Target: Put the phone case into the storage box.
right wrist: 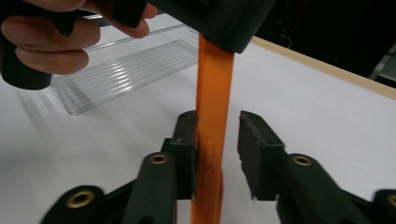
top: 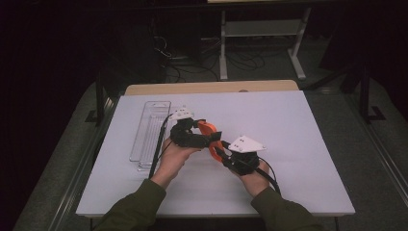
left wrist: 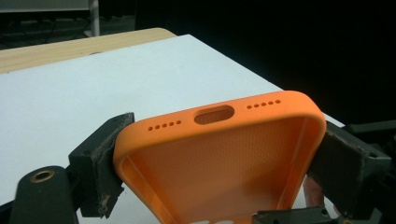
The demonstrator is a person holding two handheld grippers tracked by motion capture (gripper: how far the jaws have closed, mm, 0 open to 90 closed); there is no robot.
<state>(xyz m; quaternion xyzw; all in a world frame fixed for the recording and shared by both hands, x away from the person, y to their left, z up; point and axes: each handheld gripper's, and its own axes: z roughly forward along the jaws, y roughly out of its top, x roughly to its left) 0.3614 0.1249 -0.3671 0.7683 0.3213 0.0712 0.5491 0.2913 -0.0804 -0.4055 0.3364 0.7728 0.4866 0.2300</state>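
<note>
Orange phone case (top: 210, 136) is held up off the white table (top: 288, 125), roughly mid-table, just right of the clear plastic tray (top: 150, 130). Case is between both grippers.

Left gripper view: case (left wrist: 219, 158) seen from its open inner side, bottom edge facing away w/ charge-port slot and two rows of small holes. Left gripper (left wrist: 219, 163) is clamped across the case's width, one black pad pressed on each long side, so it's holding the case.

Right gripper view: case (right wrist: 212, 116) shows edge-on, a thin orange strip running vertical. Right gripper (right wrist: 217, 149) has jaws a narrow way apart; case edge lies against the one pad on the view's left, visible gap to the other pad. Not clamped, partly open around the case. Upper end of the case goes under the left gripper's black body (right wrist: 219, 18); person's left hand (right wrist: 51, 42) grips that handle.

High view: left gripper (top: 192, 132) sits on the tray side of the case, right gripper (top: 226, 154) on the far side from the tray and nearer the person. Left hand (top: 173, 159) and right hand (top: 252, 180) come from the near table edge, olive sleeves (top: 130, 209). Tray lies flat, long axis running away from the person, left of the case. Black cables (top: 159, 144) trail from the grippers.
</note>
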